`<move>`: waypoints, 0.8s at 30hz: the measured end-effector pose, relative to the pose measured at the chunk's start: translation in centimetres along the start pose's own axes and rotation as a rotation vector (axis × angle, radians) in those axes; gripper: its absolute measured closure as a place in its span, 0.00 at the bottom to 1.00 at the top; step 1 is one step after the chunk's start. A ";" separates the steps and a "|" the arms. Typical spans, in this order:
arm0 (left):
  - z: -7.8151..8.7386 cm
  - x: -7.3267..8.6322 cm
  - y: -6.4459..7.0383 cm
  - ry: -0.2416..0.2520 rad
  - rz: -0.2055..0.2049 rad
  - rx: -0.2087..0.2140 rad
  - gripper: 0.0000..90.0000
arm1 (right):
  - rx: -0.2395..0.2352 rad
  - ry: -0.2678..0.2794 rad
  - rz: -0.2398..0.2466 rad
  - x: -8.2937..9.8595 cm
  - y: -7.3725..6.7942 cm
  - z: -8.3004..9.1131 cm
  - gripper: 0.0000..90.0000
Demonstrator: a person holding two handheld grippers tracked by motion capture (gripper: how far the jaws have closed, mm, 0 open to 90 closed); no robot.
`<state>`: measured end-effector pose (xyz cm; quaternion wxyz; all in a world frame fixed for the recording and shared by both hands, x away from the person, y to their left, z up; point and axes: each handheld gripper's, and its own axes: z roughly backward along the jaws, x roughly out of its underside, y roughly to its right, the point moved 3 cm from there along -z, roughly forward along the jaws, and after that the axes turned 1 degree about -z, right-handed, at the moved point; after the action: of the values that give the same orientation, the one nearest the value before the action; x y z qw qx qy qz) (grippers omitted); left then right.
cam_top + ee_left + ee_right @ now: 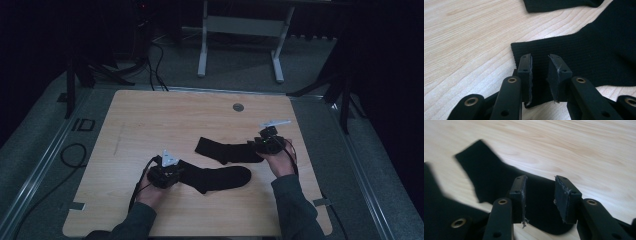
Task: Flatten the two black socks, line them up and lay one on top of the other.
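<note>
With both grippers (pixel 540 75) (pixel 540 197) released over the socks (pixel 220 177) (pixel 225 150) at frame centre, grasping is in hand; closing follows.

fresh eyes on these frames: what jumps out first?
Two black socks on the pale wooden table: the near sock lies by the left gripper, the far sock by the right gripper. Each gripper view shows open jaws poised over one end of a sock. The room around is dark.
</note>
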<state>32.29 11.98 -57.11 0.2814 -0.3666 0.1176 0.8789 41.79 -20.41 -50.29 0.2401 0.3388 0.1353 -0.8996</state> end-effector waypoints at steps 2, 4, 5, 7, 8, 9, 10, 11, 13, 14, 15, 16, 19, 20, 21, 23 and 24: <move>0.0 0.0 0.0 0.001 -0.001 0.000 0.81 | -0.021 -0.008 0.055 -0.4 -1.0 -0.7 0.67; 0.1 0.0 0.0 0.003 0.003 0.001 0.81 | -0.040 -0.017 0.093 -0.8 -2.0 -1.5 0.67; 0.1 0.0 0.0 0.003 0.003 0.001 0.81 | -0.040 -0.017 0.093 -0.8 -2.0 -1.5 0.67; 0.1 0.0 -0.1 0.004 0.006 0.001 0.81 | -0.073 -0.038 0.133 -1.1 -3.3 -2.8 0.67; 0.1 0.0 -0.1 0.004 0.005 0.002 0.81 | -0.076 -0.046 0.148 -1.2 -3.7 -3.3 0.67; 0.1 0.0 -0.1 0.005 0.005 0.002 0.81 | -0.081 -0.051 0.162 -1.3 -4.1 -3.7 0.67; 0.1 0.0 -0.1 0.005 0.005 0.002 0.81 | -0.081 -0.051 0.162 -1.3 -4.1 -3.7 0.67; 0.1 0.0 -0.1 0.006 0.005 0.002 0.81 | -0.089 -0.055 0.174 -1.4 -4.4 -4.1 0.67; 0.1 0.0 -0.1 0.005 0.005 0.002 0.81 | -0.094 -0.078 0.215 -1.7 -5.4 -5.4 0.66; 0.1 0.0 -0.1 0.005 0.005 0.002 0.81 | -0.094 -0.090 0.231 -1.7 -5.8 -5.8 0.66; 0.1 0.0 -0.1 0.003 0.004 0.002 0.81 | -0.097 -0.101 0.249 -1.8 -6.1 -6.1 0.65; 0.1 0.0 -0.1 0.002 0.003 0.002 0.81 | -0.102 -0.112 0.263 -1.8 -6.5 -6.5 0.64; 0.0 -0.1 -0.1 0.004 0.004 0.001 0.81 | -0.116 -0.140 0.285 -2.1 -7.2 -7.7 0.62; 0.0 -0.1 -0.1 0.003 0.005 0.001 0.81 | -0.124 -0.157 0.284 -2.2 -7.4 -8.1 0.61; 0.0 -0.1 -0.1 0.003 0.005 0.001 0.81 | -0.124 -0.168 0.289 -2.3 -7.6 -8.5 0.61; 0.0 -0.1 -0.1 0.002 0.006 0.003 0.81 | -0.130 -0.176 0.294 -2.4 -7.9 -9.2 0.60; 0.0 -0.1 -0.1 0.002 0.006 0.003 0.81 | -0.130 -0.176 0.294 -2.4 -7.9 -9.2 0.60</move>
<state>32.35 12.05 -57.04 0.2792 -0.3666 0.1202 0.8793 44.28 -9.18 -54.76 0.4014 0.2585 0.1206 -0.8703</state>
